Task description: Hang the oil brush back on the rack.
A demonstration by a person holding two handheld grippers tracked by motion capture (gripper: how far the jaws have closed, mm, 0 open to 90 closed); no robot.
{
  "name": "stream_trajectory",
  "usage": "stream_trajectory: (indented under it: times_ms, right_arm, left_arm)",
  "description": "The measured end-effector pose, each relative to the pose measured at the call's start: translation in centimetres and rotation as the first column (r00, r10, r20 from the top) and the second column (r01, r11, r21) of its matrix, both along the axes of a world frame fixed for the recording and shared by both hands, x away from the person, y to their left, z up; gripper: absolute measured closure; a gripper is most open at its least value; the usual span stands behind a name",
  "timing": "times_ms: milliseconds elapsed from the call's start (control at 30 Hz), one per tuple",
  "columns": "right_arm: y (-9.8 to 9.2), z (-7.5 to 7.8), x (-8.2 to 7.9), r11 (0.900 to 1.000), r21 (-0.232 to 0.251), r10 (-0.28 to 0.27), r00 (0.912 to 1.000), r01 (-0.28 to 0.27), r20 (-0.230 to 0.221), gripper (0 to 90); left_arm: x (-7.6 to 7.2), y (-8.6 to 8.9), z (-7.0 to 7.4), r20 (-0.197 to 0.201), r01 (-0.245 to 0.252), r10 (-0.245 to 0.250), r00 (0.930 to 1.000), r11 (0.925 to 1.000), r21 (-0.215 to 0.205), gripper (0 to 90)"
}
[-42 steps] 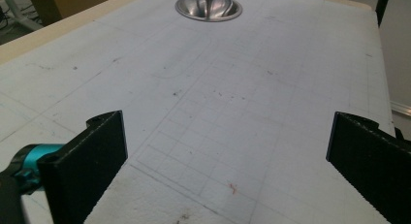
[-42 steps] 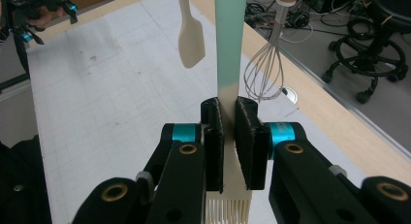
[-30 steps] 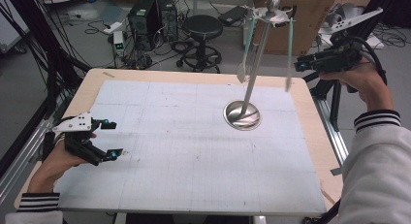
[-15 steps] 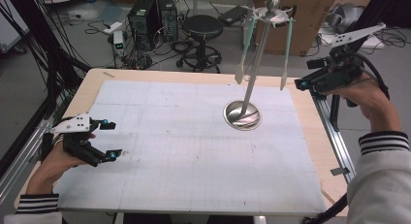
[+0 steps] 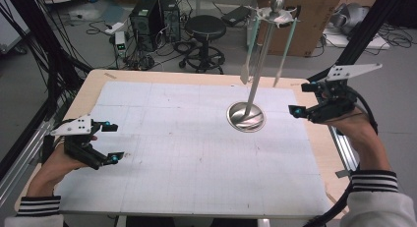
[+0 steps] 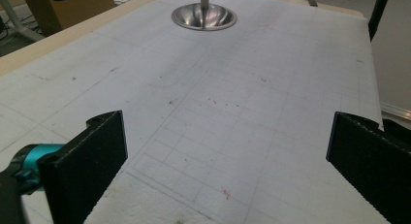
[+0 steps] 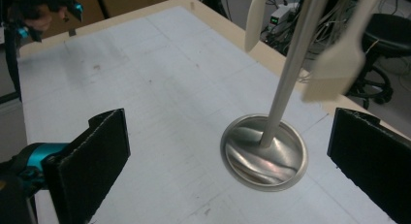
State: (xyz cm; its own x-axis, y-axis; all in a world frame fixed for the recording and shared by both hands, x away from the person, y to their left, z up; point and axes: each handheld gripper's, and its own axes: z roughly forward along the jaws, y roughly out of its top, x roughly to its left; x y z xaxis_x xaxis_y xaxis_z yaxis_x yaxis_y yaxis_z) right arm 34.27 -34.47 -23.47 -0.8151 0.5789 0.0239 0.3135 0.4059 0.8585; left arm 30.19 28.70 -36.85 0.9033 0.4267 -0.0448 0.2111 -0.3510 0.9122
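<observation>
We see a metal stand (image 5: 246, 117) toward the far right of the white gridded mat (image 5: 187, 153) that covers the table (image 5: 93, 84): a round steel base flat on the mat, an upright rod rising from its middle, and two pale spatulas (image 5: 247, 50) hanging from the top of the rod, clear of the mat (one on each side of the rod). Our right gripper (image 5: 309, 98) is held above the right edge of the table, just right of the stand's base and not touching it; its jaws have just been opening and now stand wide apart with nothing between them. In the right gripper view the base (image 7: 264, 152) lies ahead between the two black jaws, with a spatula blade (image 7: 334, 71) hanging near the rod. Our left gripper (image 5: 112, 142) sits low over the near left corner of the mat, well apart from the stand, its jaws spread wide and empty.
</observation>
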Motion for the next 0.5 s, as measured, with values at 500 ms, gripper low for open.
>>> stream_trajectory:
  times_ms: [500]
  right_arm:
    - [0.7,-7.6,-3.1,0.996,0.082,-0.049,0.998,0.046,0.039,0.0]
  left_arm:
    - [-0.3,-0.1,-0.3,0.001,-0.005,0.005,1.0,1.0,-0.004,1.6]
